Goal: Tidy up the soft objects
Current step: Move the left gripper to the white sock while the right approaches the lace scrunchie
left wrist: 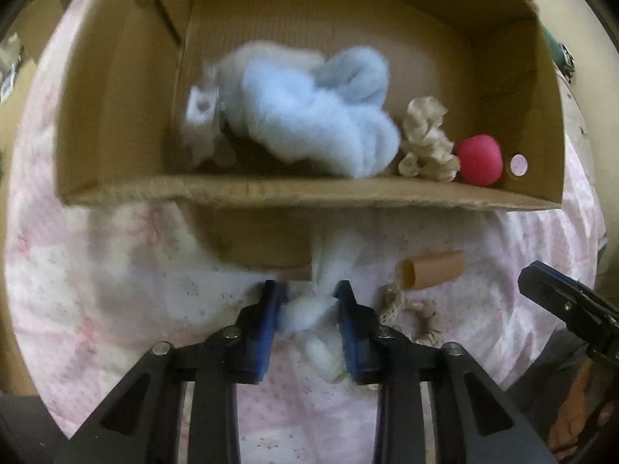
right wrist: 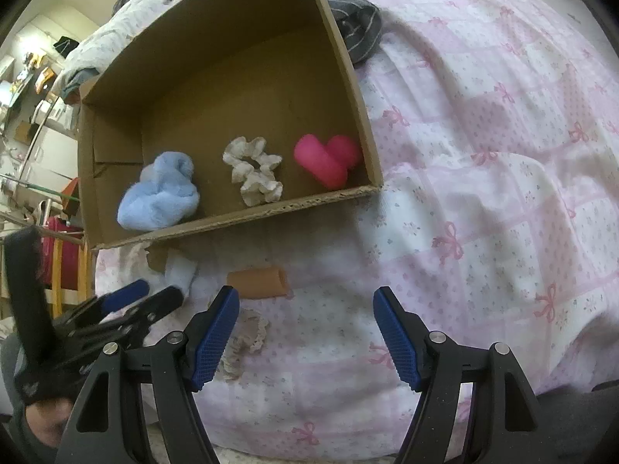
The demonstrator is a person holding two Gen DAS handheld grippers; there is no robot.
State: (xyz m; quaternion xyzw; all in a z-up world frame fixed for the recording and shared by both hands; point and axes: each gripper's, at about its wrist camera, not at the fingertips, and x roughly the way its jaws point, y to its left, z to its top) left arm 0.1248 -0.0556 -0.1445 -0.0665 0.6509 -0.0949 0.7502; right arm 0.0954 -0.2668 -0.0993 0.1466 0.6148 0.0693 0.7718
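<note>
A cardboard box (left wrist: pixel 116 116) (right wrist: pixel 348 62) lies on a pink bedspread. Inside it lie a light blue fluffy cloth (left wrist: pixel 309 116) (right wrist: pixel 158 197), a beige scrunchie (left wrist: pixel 425 143) (right wrist: pixel 253 170) and a pink heart-shaped soft toy (left wrist: pixel 479 158) (right wrist: pixel 325 158). My left gripper (left wrist: pixel 309 313) is shut on a white soft cloth (left wrist: pixel 309 309) in front of the box; it also shows in the right wrist view (right wrist: pixel 143 294). My right gripper (right wrist: pixel 305 324) is open and empty above the bedspread. A tan tube (left wrist: pixel 433 268) (right wrist: pixel 259 282) and a cream lace piece (left wrist: pixel 406 309) (right wrist: pixel 247 336) lie on the bed.
The pink patterned bedspread (right wrist: pixel 483 154) stretches to the right. A grey striped cloth (right wrist: pixel 356 27) lies behind the box. Room furniture and a red item (right wrist: pixel 62 255) stand at the far left.
</note>
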